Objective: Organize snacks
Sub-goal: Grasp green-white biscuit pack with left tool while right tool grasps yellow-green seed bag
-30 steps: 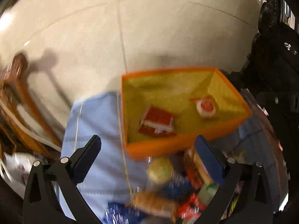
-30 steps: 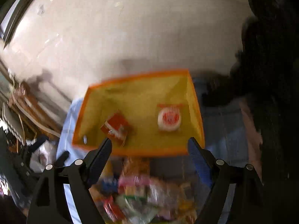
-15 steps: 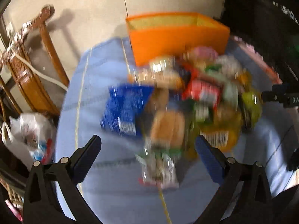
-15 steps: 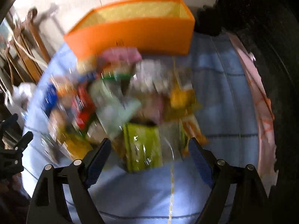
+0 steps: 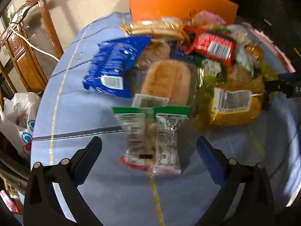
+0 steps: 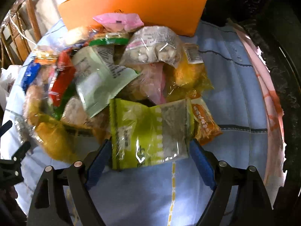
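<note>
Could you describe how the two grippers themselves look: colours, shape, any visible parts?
Both the left gripper and the right gripper have black, angular plastic arms with silver rivets at the joints. Their fingers carry blue pads. No cables or sleeves show.

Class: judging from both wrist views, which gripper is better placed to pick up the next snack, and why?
Probably the right gripper: its open jaws already flank the lime-green packet at the pile's near edge. The left gripper is also open, but the green-topped packet lies mostly ahead of its fingertips.

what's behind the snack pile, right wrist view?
The orange box stands behind the snack pile, its near wall facing the camera. The pink packet overlaps its lower edge. The box's inside is hidden from this angle.
</note>
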The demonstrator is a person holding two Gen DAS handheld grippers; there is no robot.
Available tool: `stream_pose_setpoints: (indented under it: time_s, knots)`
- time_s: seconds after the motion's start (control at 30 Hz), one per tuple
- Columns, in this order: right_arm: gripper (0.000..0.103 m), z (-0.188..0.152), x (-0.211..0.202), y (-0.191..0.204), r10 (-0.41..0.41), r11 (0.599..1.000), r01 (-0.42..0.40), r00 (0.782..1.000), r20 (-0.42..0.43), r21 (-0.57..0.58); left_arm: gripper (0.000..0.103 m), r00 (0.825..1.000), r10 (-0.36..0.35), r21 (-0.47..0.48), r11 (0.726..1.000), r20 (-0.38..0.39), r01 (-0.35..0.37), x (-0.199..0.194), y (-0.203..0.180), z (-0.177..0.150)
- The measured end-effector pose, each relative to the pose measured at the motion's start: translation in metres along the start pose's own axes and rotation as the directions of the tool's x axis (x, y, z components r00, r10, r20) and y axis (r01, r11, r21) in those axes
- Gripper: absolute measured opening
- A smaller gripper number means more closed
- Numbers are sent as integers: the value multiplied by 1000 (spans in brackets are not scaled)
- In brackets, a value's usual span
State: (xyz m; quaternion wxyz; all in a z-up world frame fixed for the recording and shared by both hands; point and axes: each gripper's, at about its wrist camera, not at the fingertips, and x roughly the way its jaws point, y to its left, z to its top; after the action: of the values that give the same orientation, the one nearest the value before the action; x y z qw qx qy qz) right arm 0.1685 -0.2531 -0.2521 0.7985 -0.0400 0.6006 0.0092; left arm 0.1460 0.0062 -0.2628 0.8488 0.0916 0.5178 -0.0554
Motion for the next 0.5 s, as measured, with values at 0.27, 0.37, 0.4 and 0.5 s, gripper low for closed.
stream_pose_setpoints:
  time_s: [0.27,0.37,0.4,0.5]
  knots:
    - [63,-2,1,-14,89,994,-90,996,11,66,47,997,-75,-35,997,-16,74,2,-5,-1]
    - [50,0,-3,-16,114,991,-114,993,10,64,45,996,-87,-42,995,-28,86,0,-6,-2]
    - [50,0,-4,-14,113,992,-114,994,9,54,45,995,-93,-46,995,-33,91,-1,-5,-2]
    - [71,7,0,-13,93,995,-92,996,-4,41,46,995,-91,-41,995,-41,90,-2,-7,-4]
